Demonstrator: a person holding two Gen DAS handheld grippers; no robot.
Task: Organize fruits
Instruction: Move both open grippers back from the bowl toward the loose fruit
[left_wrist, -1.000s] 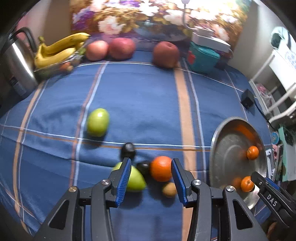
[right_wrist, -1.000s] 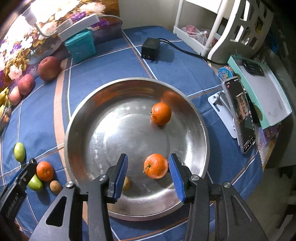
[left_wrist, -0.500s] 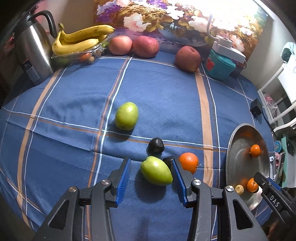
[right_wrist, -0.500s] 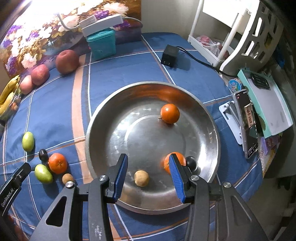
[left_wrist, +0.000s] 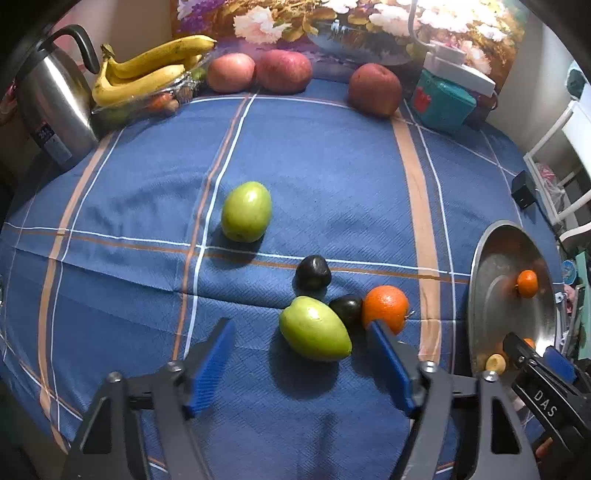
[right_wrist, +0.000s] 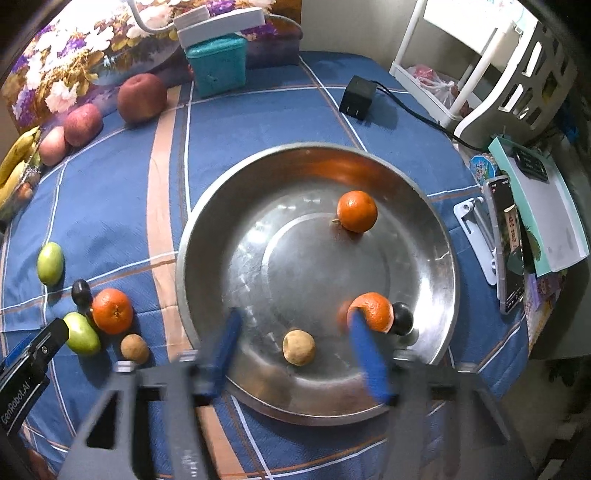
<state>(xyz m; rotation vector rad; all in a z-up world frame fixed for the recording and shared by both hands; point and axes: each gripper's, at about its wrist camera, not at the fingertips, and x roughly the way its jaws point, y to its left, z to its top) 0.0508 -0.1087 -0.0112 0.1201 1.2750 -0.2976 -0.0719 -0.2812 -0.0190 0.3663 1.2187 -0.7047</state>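
Note:
My left gripper is open and empty, just short of a green fruit on the blue cloth. Beside that fruit lie two dark plums, an orange and, farther off, a second green fruit. My right gripper is open and empty above the near part of the steel bowl. The bowl holds two oranges, a dark plum and a small brown fruit. Another brown fruit lies on the cloth left of the bowl.
Along the back edge stand a kettle, bananas in a clear tray, three red apples and a teal box. A black charger, a phone and a white rack are right of the bowl.
My left gripper has opened wider and pulled back a little from the green fruit. My right gripper has opened wider and is blurred by motion over the bowl. The fruits have not moved.

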